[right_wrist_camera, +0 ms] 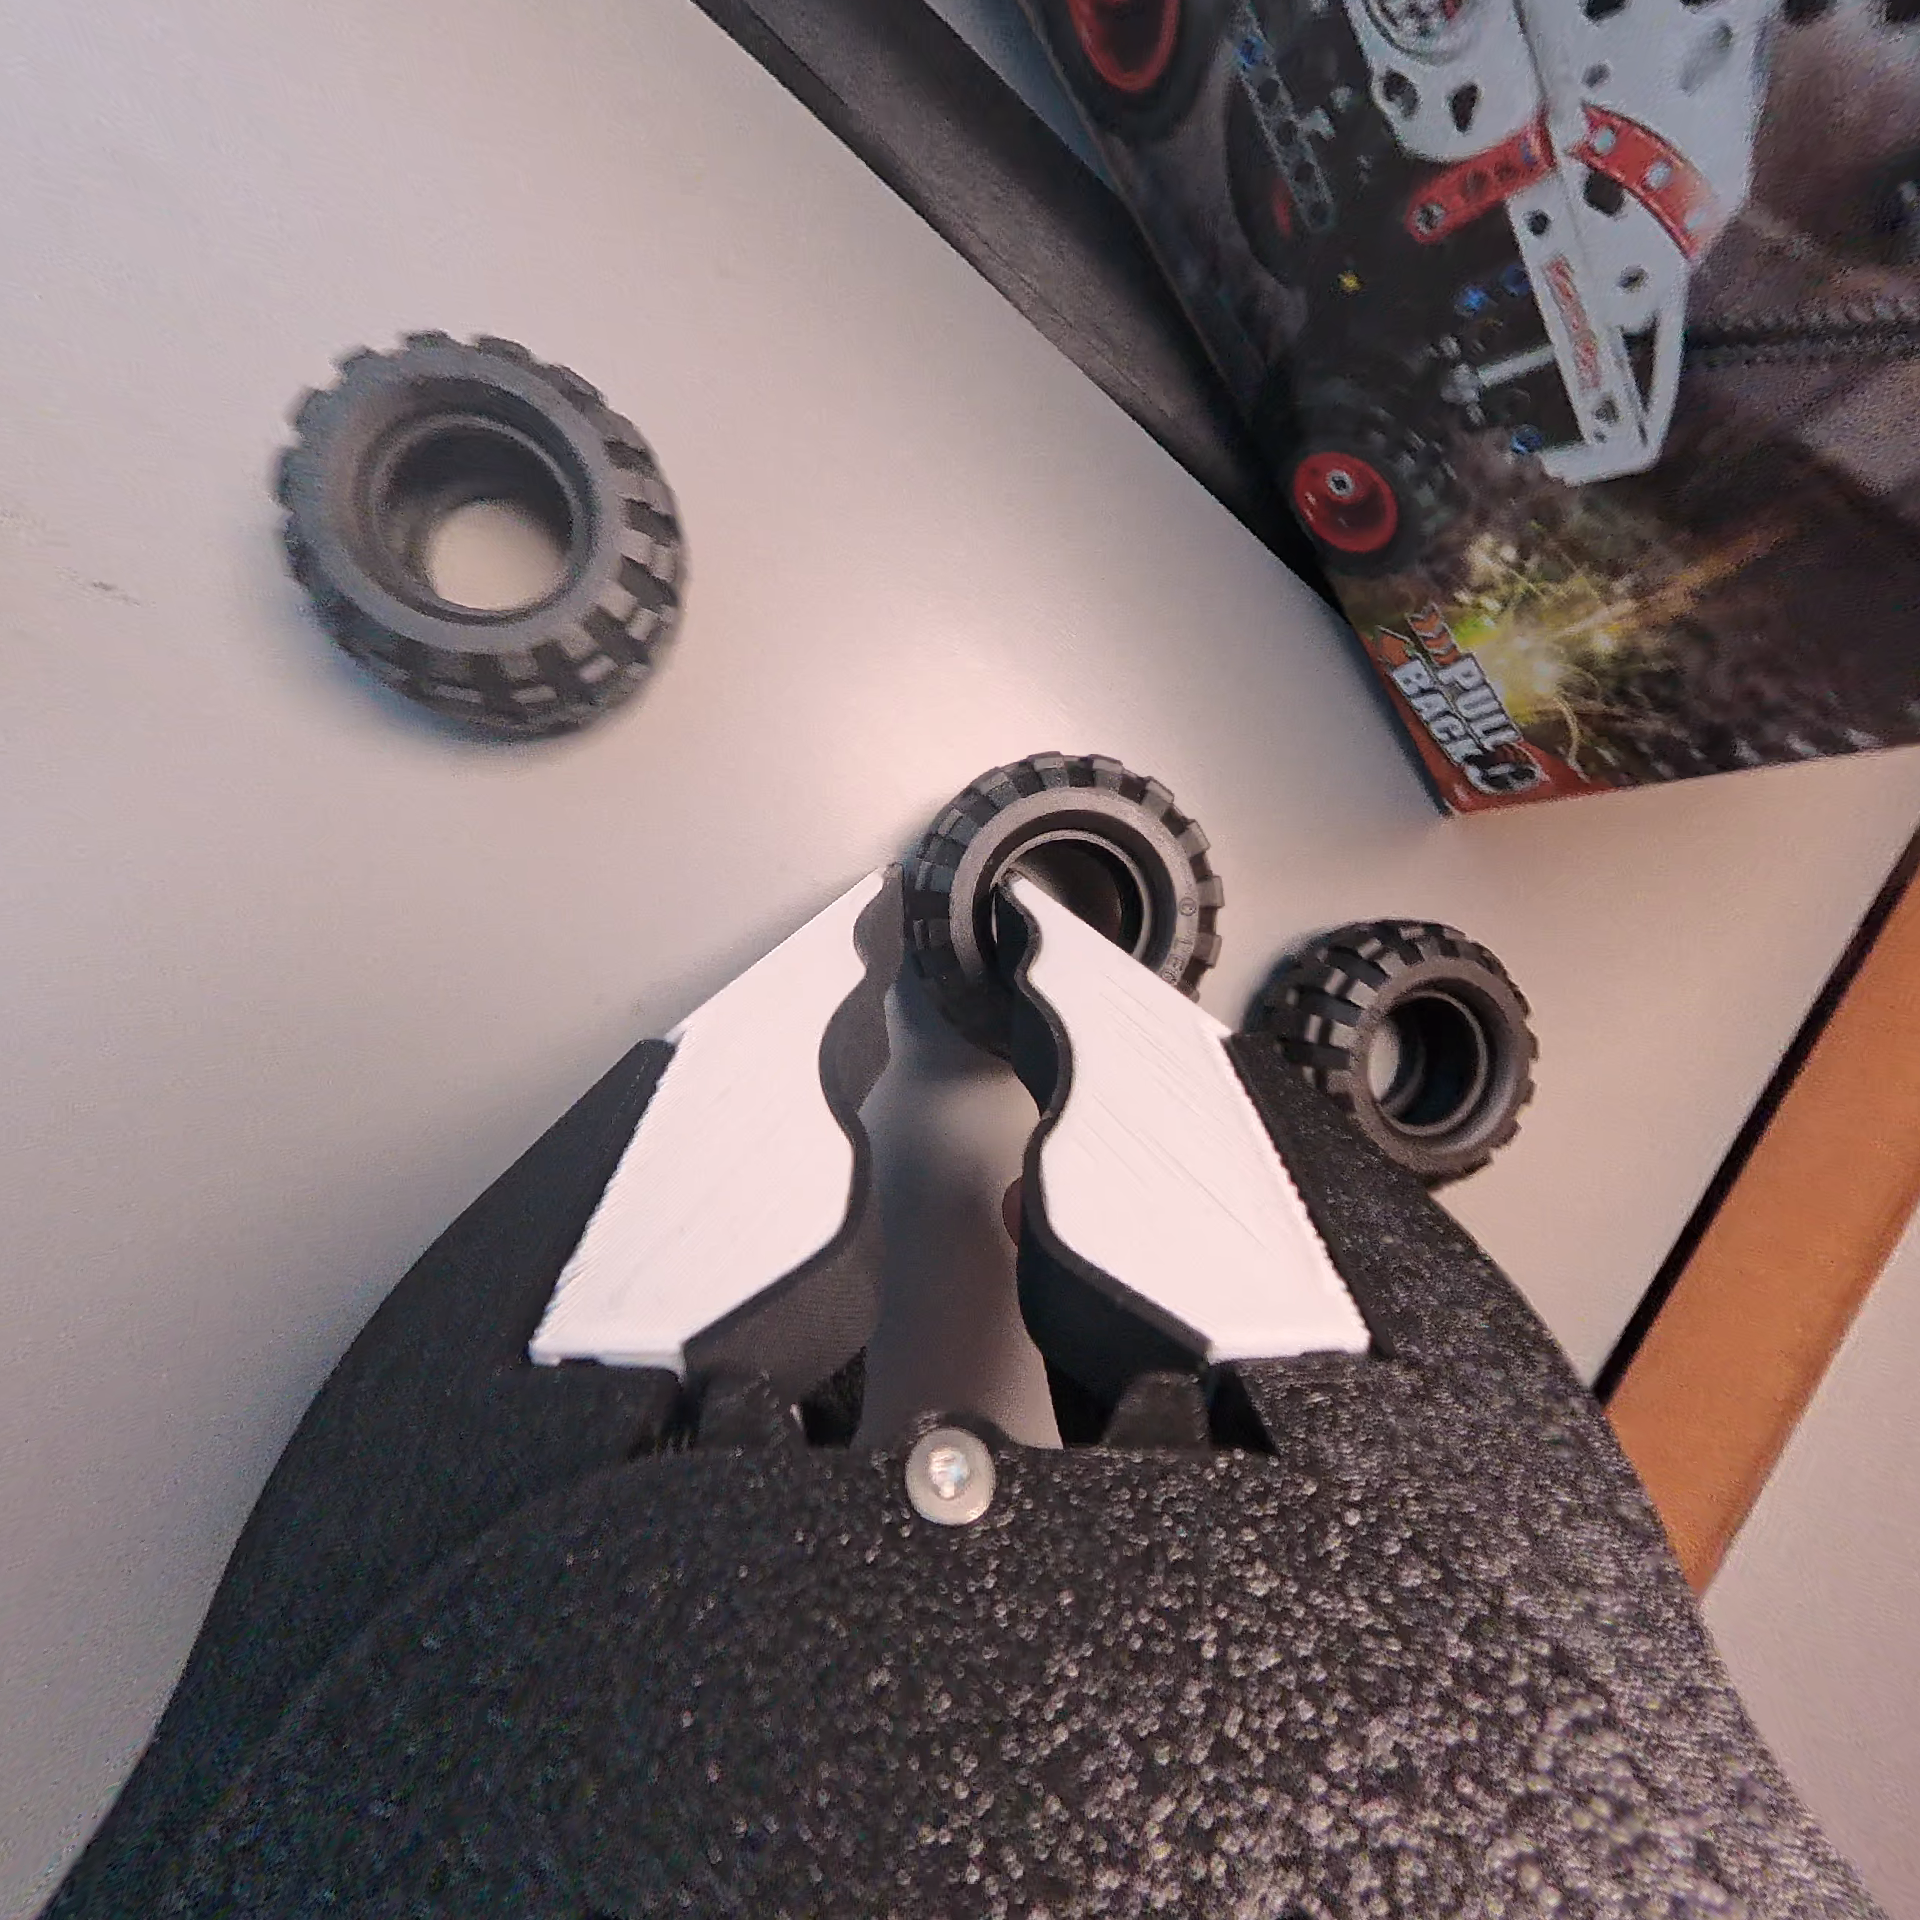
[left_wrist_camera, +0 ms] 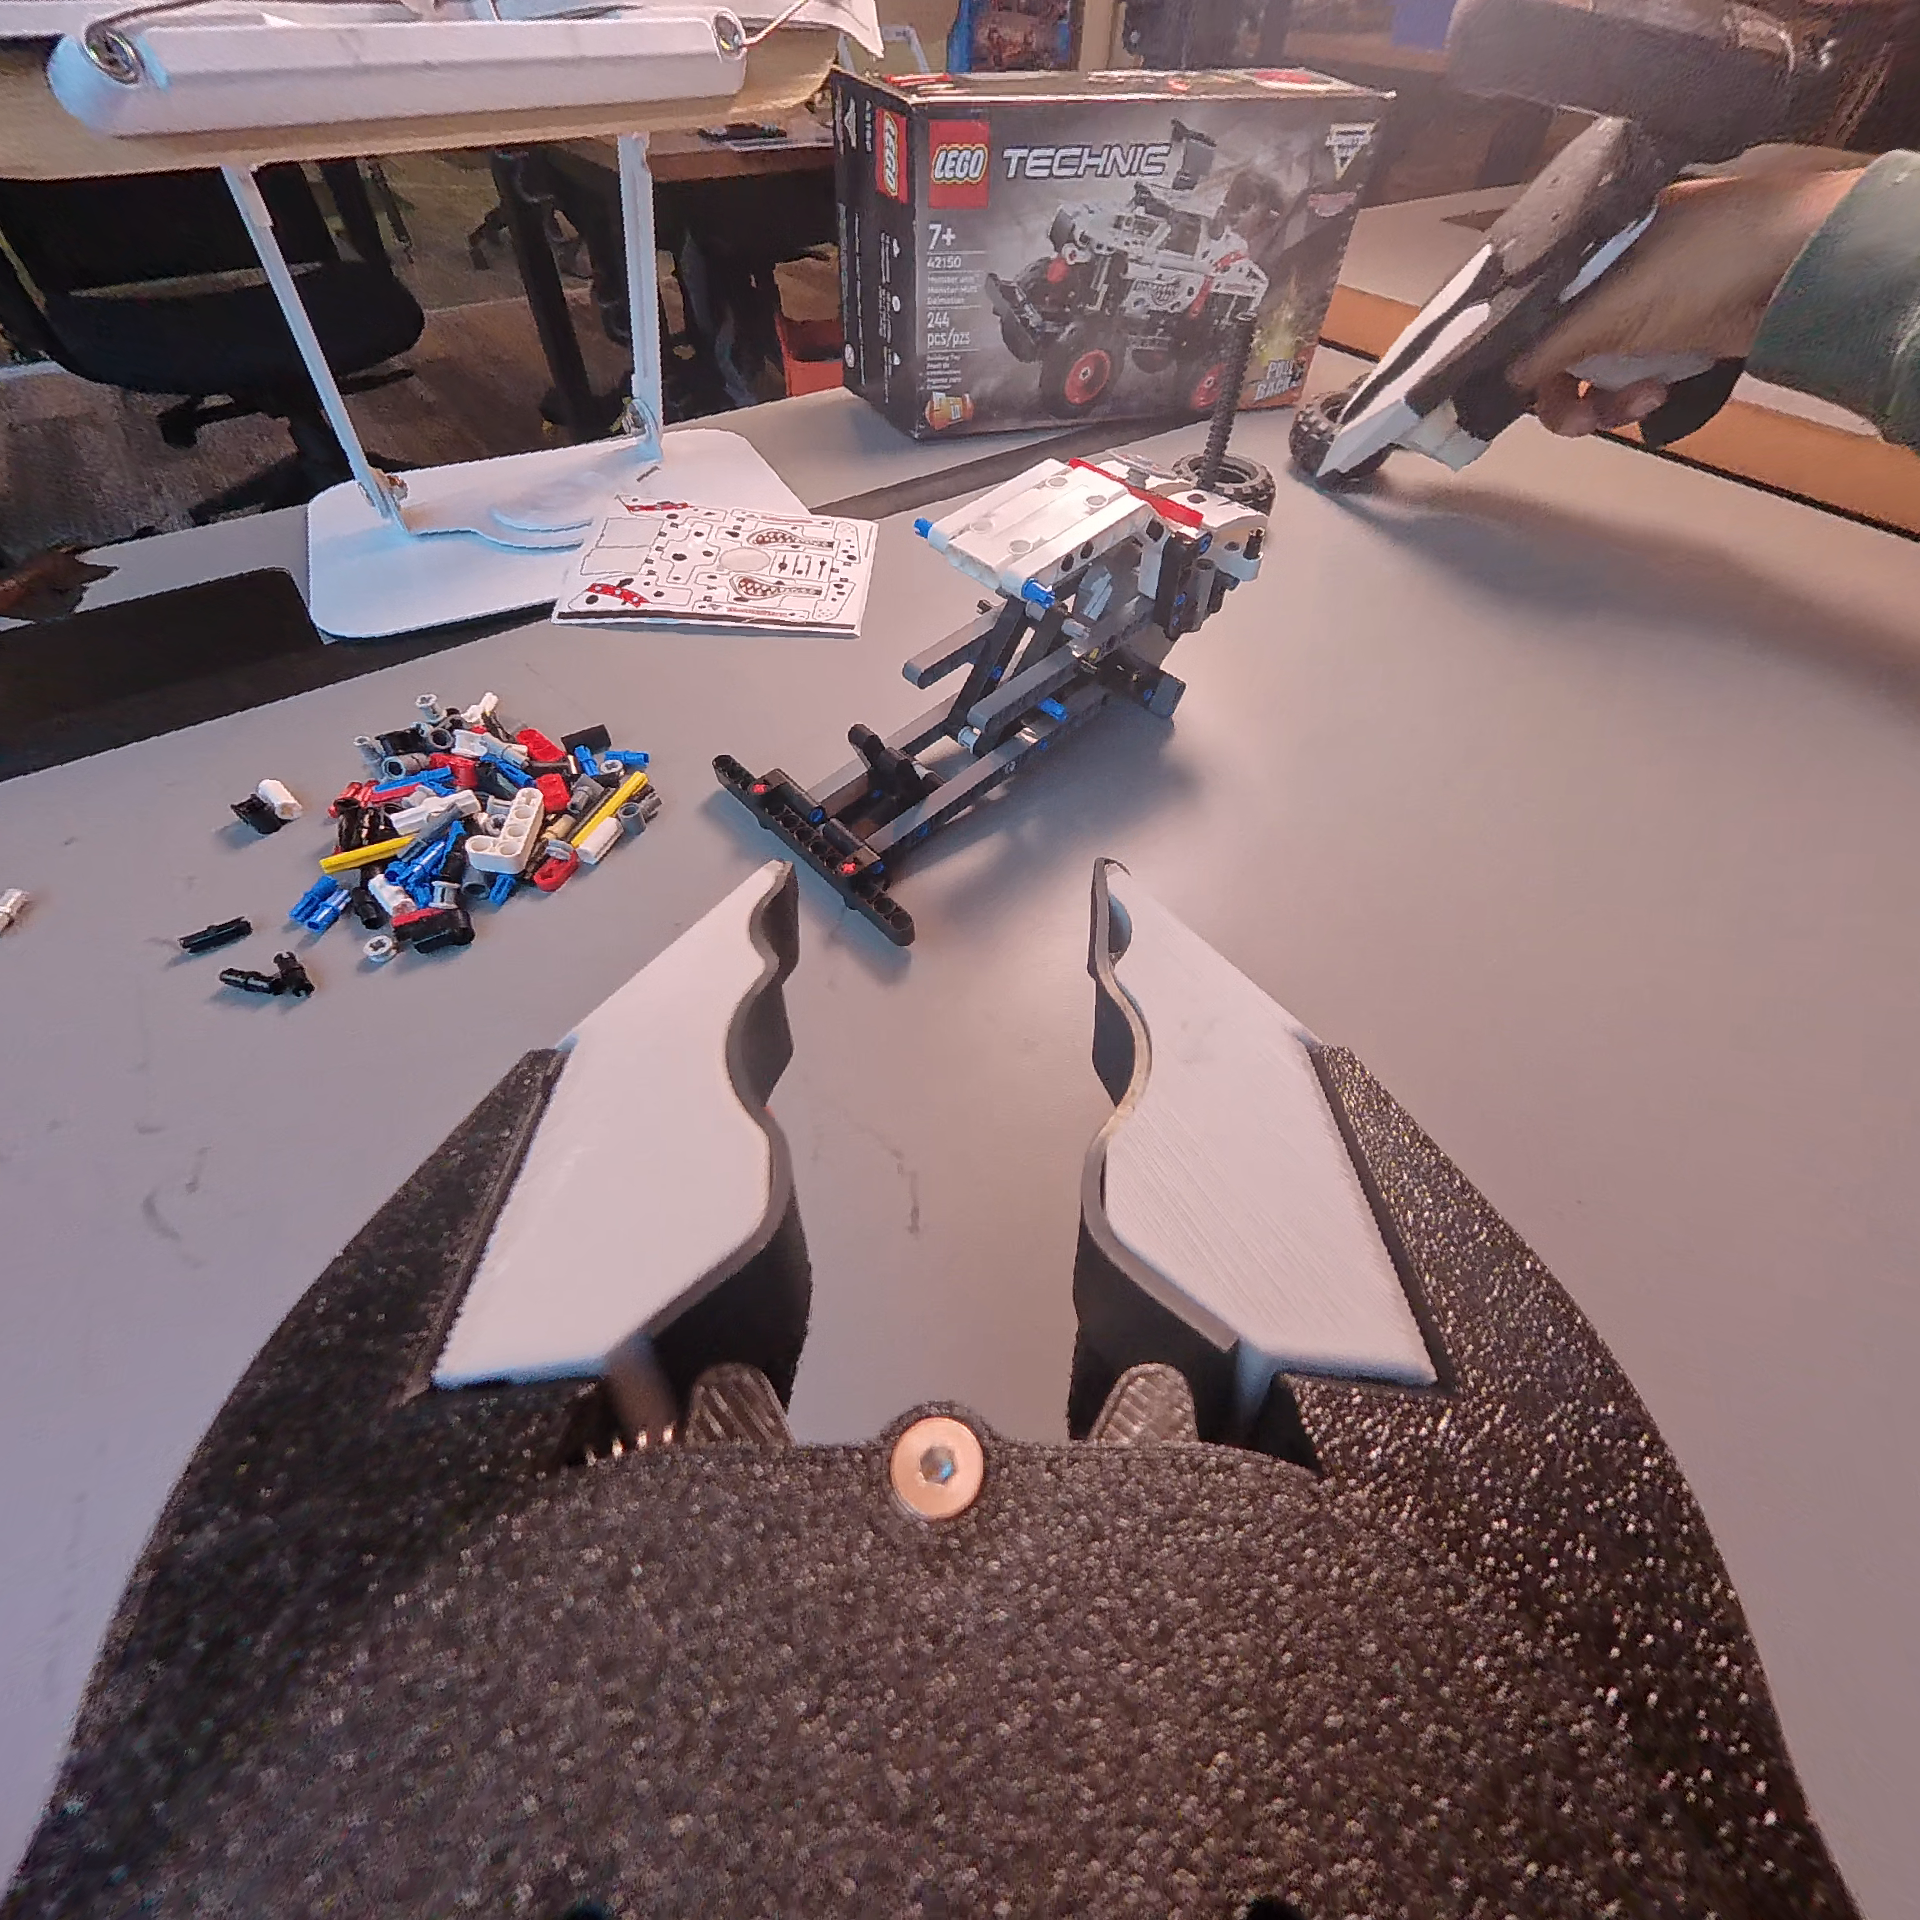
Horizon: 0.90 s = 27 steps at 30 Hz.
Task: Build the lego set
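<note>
The partly built Lego truck chassis (left_wrist_camera: 1039, 644), with a white top and a black frame, lies on the grey table ahead of my left gripper (left_wrist_camera: 945, 883). The left gripper is open and empty, just short of the chassis's black front beam. A pile of small loose pieces (left_wrist_camera: 468, 821) lies to its left. My right gripper (right_wrist_camera: 948, 883) is shut on the wall of a small black tyre (right_wrist_camera: 1081, 831), one finger inside its hole and one outside. The right gripper also shows in the left wrist view (left_wrist_camera: 1340, 457), tip down at the table beside that tyre (left_wrist_camera: 1311, 426).
A second small tyre (right_wrist_camera: 1403, 1049) and a larger tyre (right_wrist_camera: 478, 540) lie near the held one. The Lego box (left_wrist_camera: 1101, 249) stands at the back. A sticker sheet (left_wrist_camera: 717, 571) and a white lamp base (left_wrist_camera: 416, 520) sit back left. The table's edge (right_wrist_camera: 1766, 1195) runs along the right.
</note>
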Each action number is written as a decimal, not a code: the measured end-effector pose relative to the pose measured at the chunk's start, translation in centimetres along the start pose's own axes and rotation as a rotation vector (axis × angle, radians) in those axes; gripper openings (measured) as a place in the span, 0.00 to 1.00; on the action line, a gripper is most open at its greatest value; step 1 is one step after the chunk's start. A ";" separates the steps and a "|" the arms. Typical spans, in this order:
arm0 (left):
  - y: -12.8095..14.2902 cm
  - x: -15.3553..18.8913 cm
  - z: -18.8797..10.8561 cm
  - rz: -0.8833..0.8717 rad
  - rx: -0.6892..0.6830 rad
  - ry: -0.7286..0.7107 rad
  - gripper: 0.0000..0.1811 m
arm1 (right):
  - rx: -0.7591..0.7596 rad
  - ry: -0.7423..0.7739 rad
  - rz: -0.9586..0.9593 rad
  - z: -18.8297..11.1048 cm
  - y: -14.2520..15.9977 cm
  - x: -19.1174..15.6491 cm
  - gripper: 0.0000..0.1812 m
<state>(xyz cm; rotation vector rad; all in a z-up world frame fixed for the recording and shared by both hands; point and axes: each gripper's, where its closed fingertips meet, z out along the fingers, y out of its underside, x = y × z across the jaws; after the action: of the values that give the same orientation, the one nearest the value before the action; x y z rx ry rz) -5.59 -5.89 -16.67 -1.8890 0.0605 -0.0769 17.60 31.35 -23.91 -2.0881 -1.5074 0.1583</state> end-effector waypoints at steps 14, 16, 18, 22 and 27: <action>-0.5 0.6 -0.2 0.029 0.025 0.015 0.31 | 0.142 -0.022 0.094 -3.7 -1.6 1.5 0.20; -0.5 0.6 -0.1 0.025 0.024 0.019 0.31 | 0.081 0.084 0.134 -3.4 0.7 5.0 0.21; -0.3 0.8 0.0 0.040 0.016 0.017 0.30 | 0.019 0.118 0.158 -2.4 2.5 6.6 0.24; 0.2 0.9 0.3 0.116 -0.001 -0.011 0.30 | -0.035 0.106 0.156 -0.2 3.5 7.0 0.17; 0.4 1.3 0.5 0.167 -0.007 -0.013 0.31 | -0.035 0.001 0.072 -1.6 1.4 3.1 0.08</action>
<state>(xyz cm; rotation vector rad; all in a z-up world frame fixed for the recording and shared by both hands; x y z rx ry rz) -4.28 -5.61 -17.16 -1.8840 0.2089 0.0495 20.54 33.25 -22.58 -2.1711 -1.4459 0.1588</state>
